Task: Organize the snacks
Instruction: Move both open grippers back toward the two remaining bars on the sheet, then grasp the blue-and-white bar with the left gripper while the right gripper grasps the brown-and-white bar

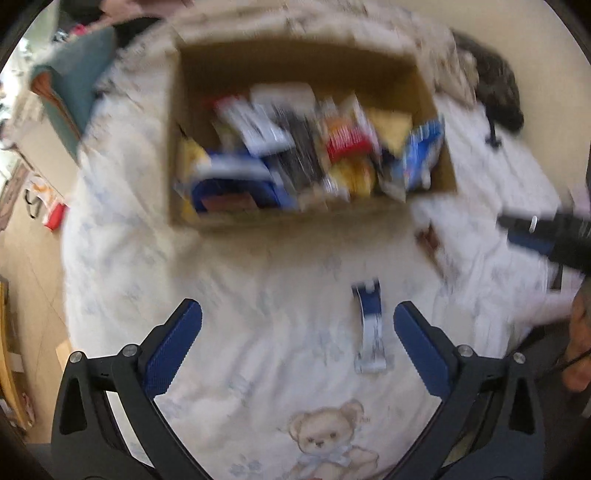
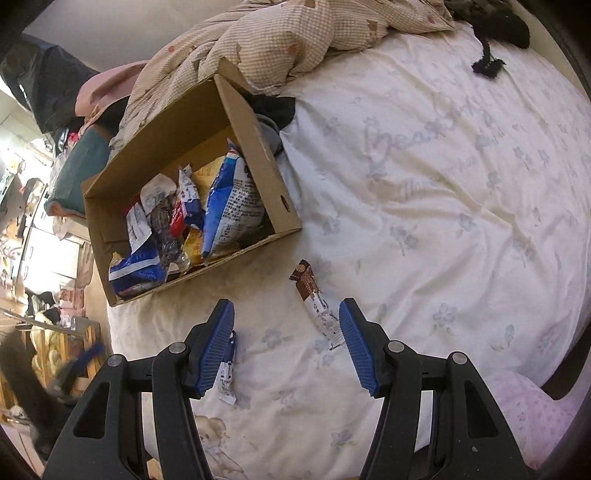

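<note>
A cardboard box (image 1: pixel 295 62) stands on the white bed sheet, packed with several snack bags in blue, red, yellow and white. The left wrist view is blurred. My left gripper (image 1: pixel 297 314) hangs open over the sheet in front of the box. A blue-and-white snack stick (image 1: pixel 369 325) lies between its fingers, nearer the right one and untouched. My right gripper (image 2: pixel 286 310) is open to the right of the box (image 2: pixel 258 147). A brown-and-white snack bar (image 2: pixel 316 299) lies on the sheet just inside its right finger. The blue-and-white stick (image 2: pixel 227 369) lies beside its left finger.
A checked quilt (image 2: pixel 277 40) is bunched behind the box, with a dark garment (image 2: pixel 495 22) at the far corner. A teal cushion (image 2: pixel 81 162) sits left of the box. The bed's edge runs along the left, above a cluttered floor (image 2: pixel 48 325). Pink fabric (image 2: pixel 528 417) lies at lower right.
</note>
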`<act>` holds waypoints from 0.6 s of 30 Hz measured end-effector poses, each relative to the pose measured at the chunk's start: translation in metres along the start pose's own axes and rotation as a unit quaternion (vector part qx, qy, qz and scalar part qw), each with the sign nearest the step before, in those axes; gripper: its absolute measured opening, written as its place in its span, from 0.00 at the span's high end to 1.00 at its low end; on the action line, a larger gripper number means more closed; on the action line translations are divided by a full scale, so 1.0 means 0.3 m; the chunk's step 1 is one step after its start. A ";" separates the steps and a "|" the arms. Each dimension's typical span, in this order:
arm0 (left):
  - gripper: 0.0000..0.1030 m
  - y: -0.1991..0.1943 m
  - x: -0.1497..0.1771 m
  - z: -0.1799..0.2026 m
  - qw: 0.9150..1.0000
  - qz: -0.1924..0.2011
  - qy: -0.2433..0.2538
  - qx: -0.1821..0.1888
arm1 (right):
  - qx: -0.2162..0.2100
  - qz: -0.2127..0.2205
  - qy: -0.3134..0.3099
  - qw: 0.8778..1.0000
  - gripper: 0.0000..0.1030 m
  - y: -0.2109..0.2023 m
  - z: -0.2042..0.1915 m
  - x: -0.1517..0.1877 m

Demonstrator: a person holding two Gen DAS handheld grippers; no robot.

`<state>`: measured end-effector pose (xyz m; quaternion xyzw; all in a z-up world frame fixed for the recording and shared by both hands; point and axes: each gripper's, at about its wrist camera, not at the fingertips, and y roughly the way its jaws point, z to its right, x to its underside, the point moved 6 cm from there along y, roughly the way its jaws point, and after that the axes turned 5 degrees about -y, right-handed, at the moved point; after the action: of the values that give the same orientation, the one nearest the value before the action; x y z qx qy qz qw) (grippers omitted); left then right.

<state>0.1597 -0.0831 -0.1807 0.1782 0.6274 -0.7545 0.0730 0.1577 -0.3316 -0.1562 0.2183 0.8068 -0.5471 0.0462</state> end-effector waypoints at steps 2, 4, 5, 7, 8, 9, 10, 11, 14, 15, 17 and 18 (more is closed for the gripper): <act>0.01 0.057 0.029 0.023 0.999 -0.034 0.000 0.012 | 0.003 -0.003 0.006 1.000 0.40 0.006 0.011 -0.003; 0.03 0.109 0.049 0.060 0.998 -0.054 -0.002 0.029 | 0.002 -0.008 0.015 1.000 0.40 0.012 0.023 -0.002; 0.07 0.126 0.054 0.077 0.998 -0.057 0.002 0.030 | 0.001 -0.010 0.020 1.000 0.40 0.016 0.030 0.000; 0.16 0.172 0.069 0.126 0.997 -0.069 0.018 0.034 | 0.005 -0.013 0.028 1.000 0.40 0.019 0.045 0.002; 0.21 0.190 0.075 0.148 0.996 -0.076 0.024 0.039 | 0.007 -0.014 0.030 0.999 0.40 0.020 0.052 0.003; 0.24 0.208 0.084 0.168 0.995 -0.084 0.030 0.046 | 0.008 -0.015 0.033 0.999 0.40 0.021 0.058 0.005; 0.27 0.227 0.093 0.189 0.994 -0.091 0.035 0.051 | 0.010 -0.016 0.038 0.999 0.40 0.022 0.068 0.007; 0.28 0.243 0.101 0.207 0.993 -0.096 0.038 0.054 | 0.011 -0.017 0.042 0.999 0.40 0.025 0.074 0.009; 0.28 0.275 0.105 0.236 0.993 -0.095 0.040 0.054 | 0.015 -0.023 0.049 0.998 0.40 0.040 0.085 0.011; 0.29 0.284 0.100 0.239 0.994 -0.093 0.039 0.048 | 0.016 -0.024 0.049 0.998 0.40 0.044 0.084 0.009; 0.50 0.296 0.088 0.235 0.994 -0.092 0.040 0.035 | 0.024 -0.028 0.043 0.998 0.40 0.057 0.079 0.007; 0.58 0.304 0.087 0.232 0.994 -0.096 0.043 0.029 | 0.029 -0.031 0.037 0.998 0.40 0.066 0.074 0.006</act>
<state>0.1537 -0.1662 -0.2635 0.1514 0.6224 -0.7673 -0.0325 0.1604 -0.3451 -0.1827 0.2144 0.7981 -0.5631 -0.0074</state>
